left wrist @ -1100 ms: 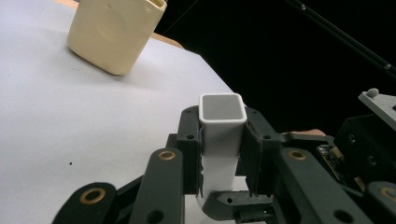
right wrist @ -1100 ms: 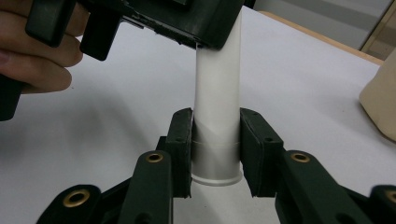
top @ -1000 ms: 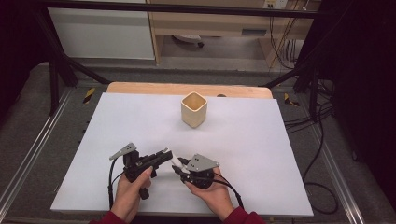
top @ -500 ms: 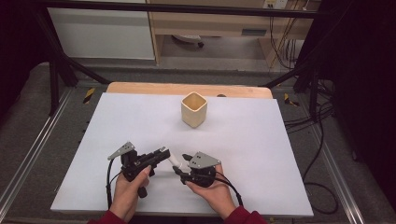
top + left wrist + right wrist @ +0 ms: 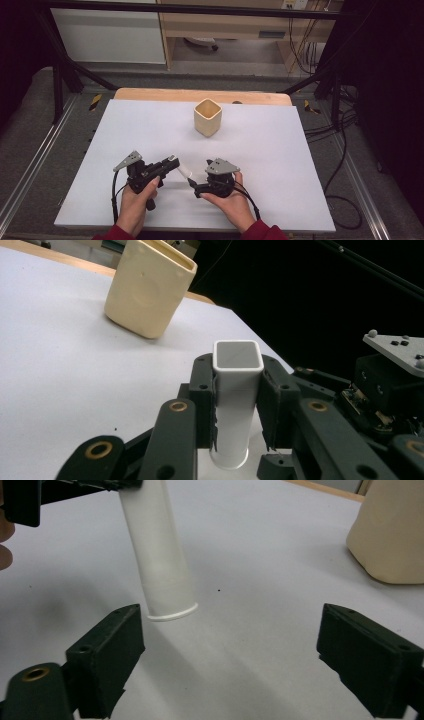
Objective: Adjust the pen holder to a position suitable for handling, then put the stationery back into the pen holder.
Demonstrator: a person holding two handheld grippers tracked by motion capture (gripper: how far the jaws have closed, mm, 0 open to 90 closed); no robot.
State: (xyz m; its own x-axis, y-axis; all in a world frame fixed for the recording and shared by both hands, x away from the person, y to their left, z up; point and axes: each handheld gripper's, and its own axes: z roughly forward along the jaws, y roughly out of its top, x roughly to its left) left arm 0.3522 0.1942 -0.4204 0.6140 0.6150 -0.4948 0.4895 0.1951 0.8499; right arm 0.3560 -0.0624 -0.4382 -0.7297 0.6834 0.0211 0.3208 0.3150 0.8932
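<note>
A white plastic tube (image 5: pixel 235 410) with a squared mouth and a round flanged end is clamped between the jaws of my left gripper (image 5: pixel 238 371), which is shut on it. In the high view the left gripper (image 5: pixel 171 161) holds the tube (image 5: pixel 184 171) slanting down to the right above the white board. My right gripper (image 5: pixel 193 184) sits just right of the tube's free end. Its jaws stand wide open (image 5: pixel 232 630), and the tube's flanged end (image 5: pixel 167 585) hangs close to its left jaw without touching. A cream square cup (image 5: pixel 207 117) stands upright farther back.
The white board (image 5: pixel 280 165) covers a wooden table whose edge (image 5: pixel 150 94) shows at the back. The cup (image 5: pixel 390 530) is at the right edge of the right gripper view. Dark frame rails and cables (image 5: pixel 345 150) flank the table.
The white tube has come into sight between the two grippers, carried by the left one. Both hands have drifted slightly to the right.
</note>
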